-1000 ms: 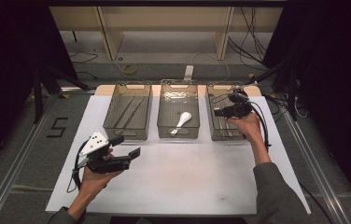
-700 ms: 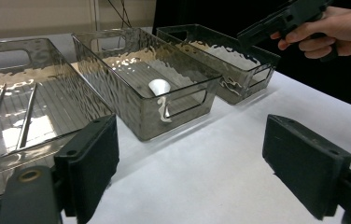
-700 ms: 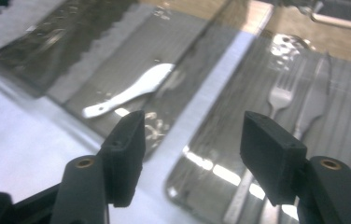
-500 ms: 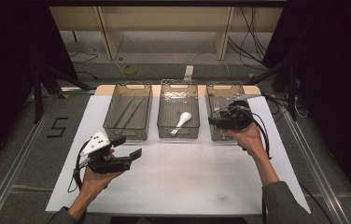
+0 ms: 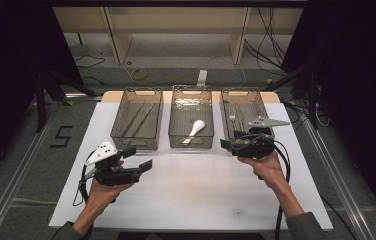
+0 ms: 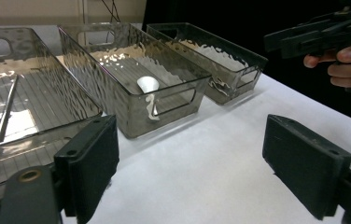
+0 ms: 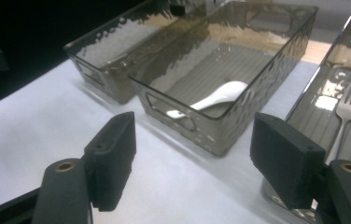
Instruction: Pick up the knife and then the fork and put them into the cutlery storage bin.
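The fork [image 5: 232,116] lies in the right bin [image 5: 263,102], at about one o'clock on the white table [image 5: 186,200]. Just in front of that bin's near wall, the right gripper [image 5: 224,144] hangs with nothing between its jaws, which have just been opening and now stand wide. At twelve o'clock the middle bin [image 5: 191,90] holds a white spoon [image 5: 196,127]; at eleven o'clock the left bin [image 5: 138,95] holds thin metal utensils [image 5: 137,119]. Towards eight o'clock the left gripper [image 5: 139,158] rests above the table, jaws wide and empty.
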`<state>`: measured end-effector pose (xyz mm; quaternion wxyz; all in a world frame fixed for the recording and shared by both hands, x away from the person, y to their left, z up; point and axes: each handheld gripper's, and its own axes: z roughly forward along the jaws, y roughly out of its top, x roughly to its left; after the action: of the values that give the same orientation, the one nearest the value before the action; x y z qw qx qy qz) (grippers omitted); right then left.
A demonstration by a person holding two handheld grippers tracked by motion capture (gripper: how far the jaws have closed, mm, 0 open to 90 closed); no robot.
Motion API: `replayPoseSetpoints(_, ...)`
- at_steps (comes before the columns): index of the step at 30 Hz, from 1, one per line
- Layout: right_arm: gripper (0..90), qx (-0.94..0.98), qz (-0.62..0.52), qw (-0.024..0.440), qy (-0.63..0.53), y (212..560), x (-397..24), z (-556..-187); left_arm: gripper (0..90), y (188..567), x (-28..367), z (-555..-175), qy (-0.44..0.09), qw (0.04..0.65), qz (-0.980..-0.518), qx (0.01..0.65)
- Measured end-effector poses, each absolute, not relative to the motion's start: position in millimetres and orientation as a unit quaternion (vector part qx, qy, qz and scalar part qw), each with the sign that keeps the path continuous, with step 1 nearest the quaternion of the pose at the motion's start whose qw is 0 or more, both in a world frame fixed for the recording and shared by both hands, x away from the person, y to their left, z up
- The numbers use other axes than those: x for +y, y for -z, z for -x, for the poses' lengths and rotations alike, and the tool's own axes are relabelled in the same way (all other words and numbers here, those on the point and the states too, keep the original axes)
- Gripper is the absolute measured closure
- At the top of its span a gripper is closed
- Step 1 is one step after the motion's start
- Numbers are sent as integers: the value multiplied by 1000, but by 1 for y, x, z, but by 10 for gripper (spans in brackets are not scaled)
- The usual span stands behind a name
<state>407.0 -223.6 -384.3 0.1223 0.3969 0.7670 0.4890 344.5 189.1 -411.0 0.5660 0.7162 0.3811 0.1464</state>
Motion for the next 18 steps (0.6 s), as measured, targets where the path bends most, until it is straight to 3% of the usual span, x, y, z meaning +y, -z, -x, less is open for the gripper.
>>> replayPoseSetpoints(18,285,766,-374,118,-510,401,-224,-373,181,412,189,-345,-137,567,-721,375)
